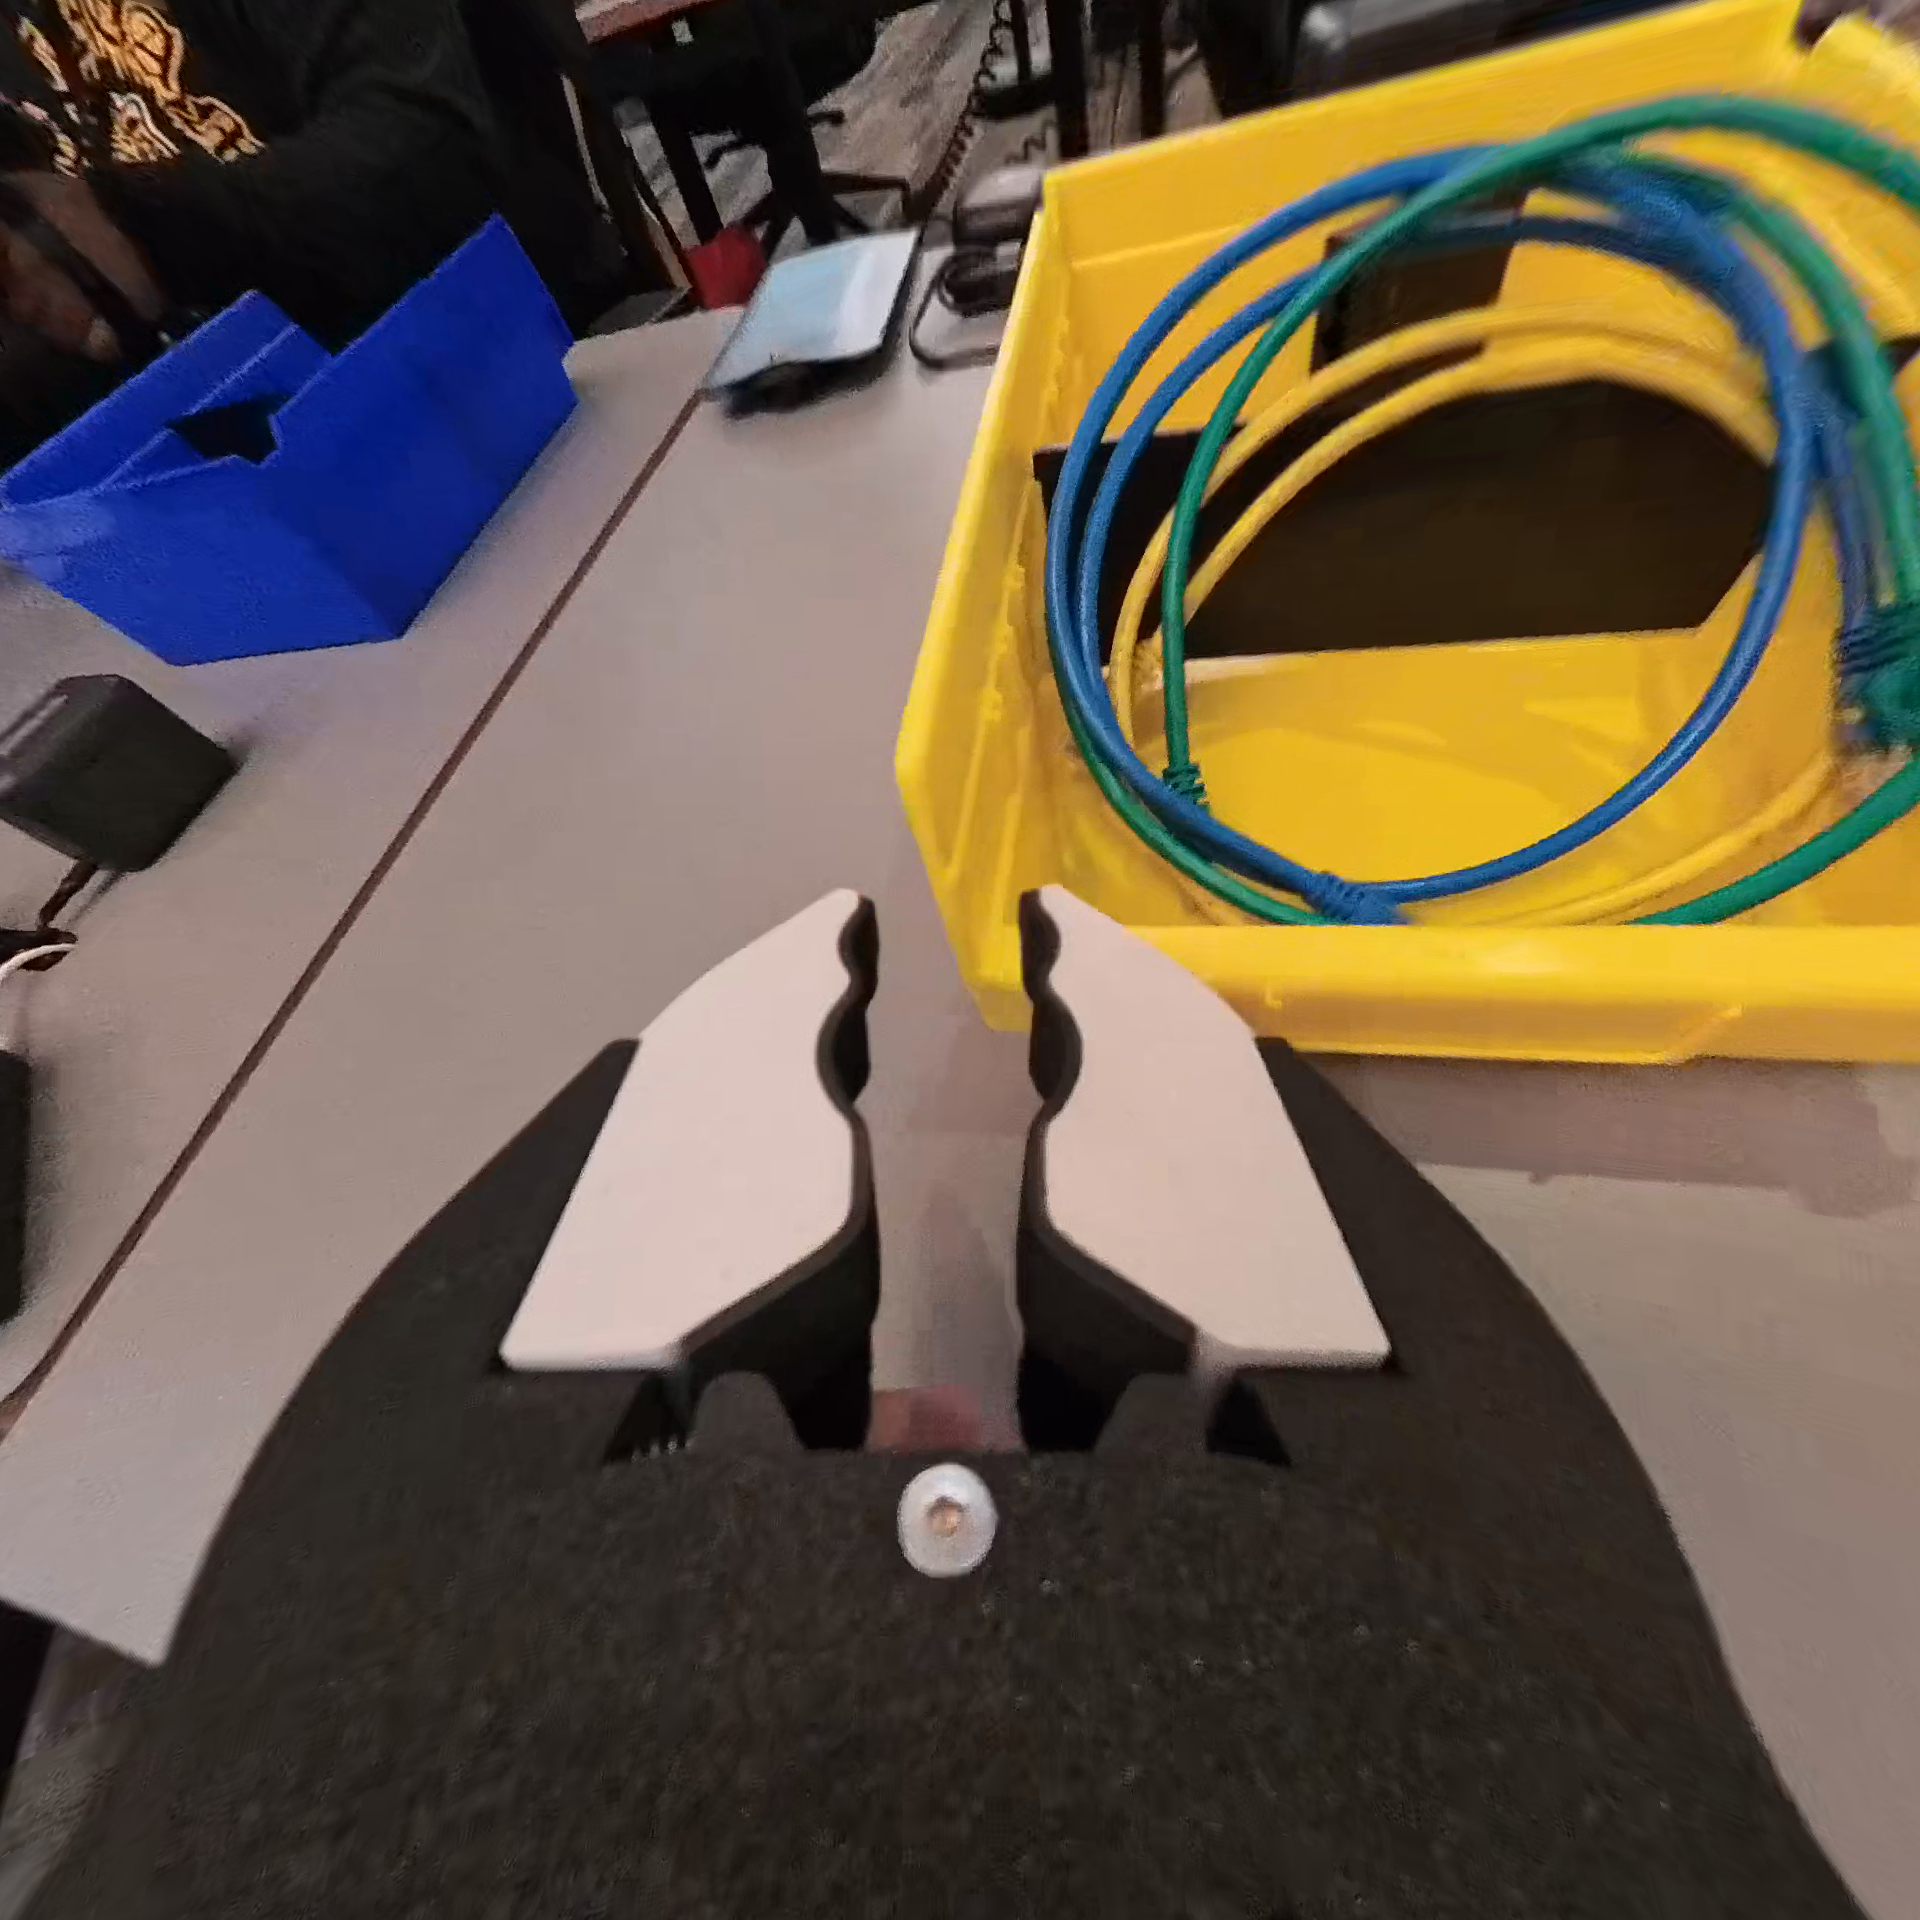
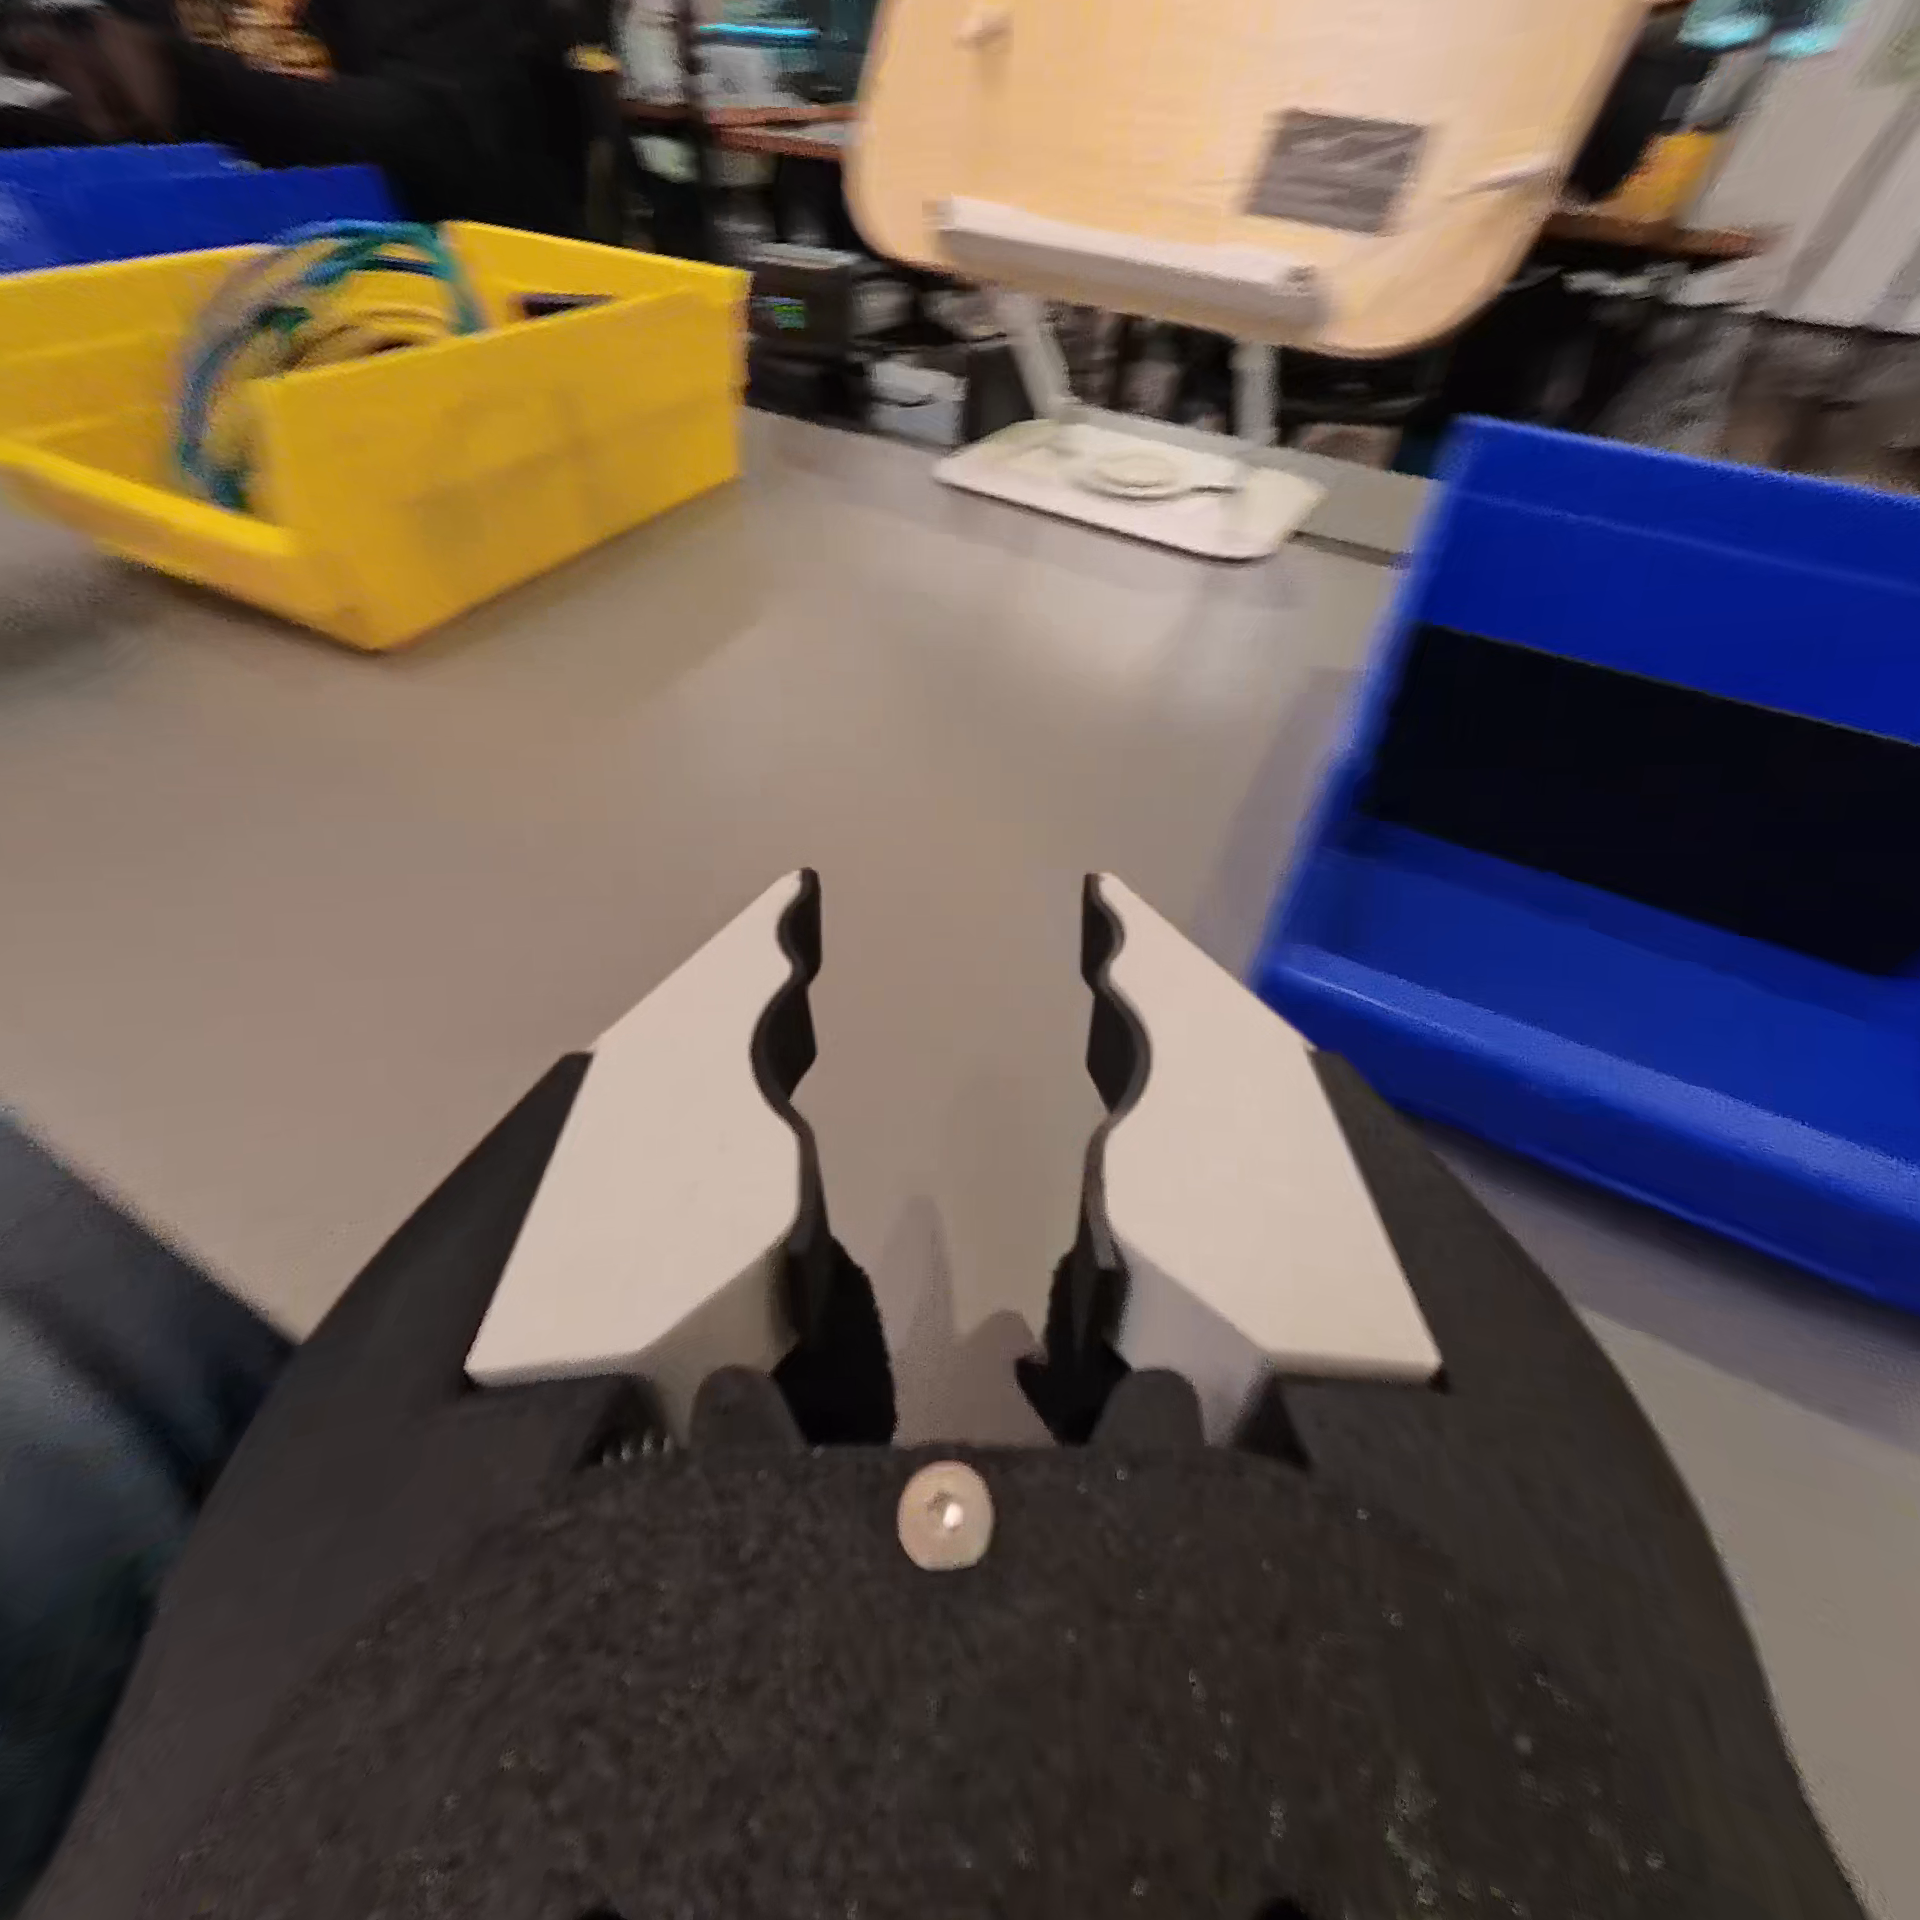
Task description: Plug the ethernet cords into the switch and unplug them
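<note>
Both hand-held grippers (image 1: 945, 914) (image 2: 948, 894) released, empty; tangled coil of blue, green, yellow ethernet cords (image 1: 1455, 582) in yellow plastic bin (image 1: 1455, 987) could snag, dragging everything.

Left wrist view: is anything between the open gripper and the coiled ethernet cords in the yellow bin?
Only the yellow bin itself: its near wall rises between the left gripper and the ethernet cords coiled inside. The bin is open on top, so nothing visible blocks a reach over that wall.

Glossy plastic yellow bin (image 1: 1351, 997), matt smooth grey table (image 1: 675, 727), grainy black gripper body
</note>
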`<action>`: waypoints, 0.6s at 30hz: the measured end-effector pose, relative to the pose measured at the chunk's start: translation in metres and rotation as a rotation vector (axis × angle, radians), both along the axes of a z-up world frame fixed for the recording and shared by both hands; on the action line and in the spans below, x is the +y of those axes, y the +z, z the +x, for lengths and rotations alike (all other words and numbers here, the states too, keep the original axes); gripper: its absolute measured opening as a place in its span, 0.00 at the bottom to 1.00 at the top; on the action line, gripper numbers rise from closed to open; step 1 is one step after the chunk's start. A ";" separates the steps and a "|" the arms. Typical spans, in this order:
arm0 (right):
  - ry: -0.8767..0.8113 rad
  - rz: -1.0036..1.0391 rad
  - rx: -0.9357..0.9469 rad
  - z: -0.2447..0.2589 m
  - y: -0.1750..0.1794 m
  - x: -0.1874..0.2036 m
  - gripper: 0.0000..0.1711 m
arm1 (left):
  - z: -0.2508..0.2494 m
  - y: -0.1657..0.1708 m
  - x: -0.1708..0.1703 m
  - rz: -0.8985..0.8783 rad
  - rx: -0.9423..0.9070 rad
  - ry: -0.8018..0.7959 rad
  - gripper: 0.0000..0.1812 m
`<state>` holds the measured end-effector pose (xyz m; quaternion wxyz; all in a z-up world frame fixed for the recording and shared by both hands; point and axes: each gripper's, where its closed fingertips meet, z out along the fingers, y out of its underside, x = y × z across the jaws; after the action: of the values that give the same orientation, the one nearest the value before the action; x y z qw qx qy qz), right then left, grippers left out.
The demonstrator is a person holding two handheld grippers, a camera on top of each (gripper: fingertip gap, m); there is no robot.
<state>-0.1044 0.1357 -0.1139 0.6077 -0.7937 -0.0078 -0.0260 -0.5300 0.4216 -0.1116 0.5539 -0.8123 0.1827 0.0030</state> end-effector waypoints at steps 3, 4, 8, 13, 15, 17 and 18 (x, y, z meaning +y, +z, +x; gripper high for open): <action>-0.184 0.025 0.041 0.057 0.000 -0.014 0.29 | 0.028 0.028 -0.022 0.054 -0.173 -0.038 0.14; -0.240 0.026 0.064 0.073 0.002 -0.017 0.28 | 0.041 0.031 -0.033 0.056 -0.216 -0.068 0.14; -0.367 0.056 0.145 0.122 0.007 -0.029 0.26 | 0.093 0.009 -0.078 -0.026 -0.257 -0.227 0.15; -0.376 0.056 0.327 0.143 -0.004 -0.030 0.22 | 0.133 -0.021 -0.103 -0.169 -0.306 -0.357 0.16; -0.350 0.051 0.383 0.139 -0.008 -0.024 0.21 | 0.140 -0.020 -0.106 -0.179 -0.300 -0.424 0.16; -0.340 0.040 0.363 0.135 -0.011 -0.019 0.22 | 0.141 -0.016 -0.106 -0.142 -0.279 -0.467 0.16; -0.345 0.036 0.329 0.134 -0.011 -0.018 0.22 | 0.140 -0.017 -0.105 -0.133 -0.271 -0.472 0.16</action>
<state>0.0295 0.1182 -0.1254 0.6013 -0.7659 0.2276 0.0003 -0.3899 0.3161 -0.1283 0.5043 -0.7748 0.2907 -0.2467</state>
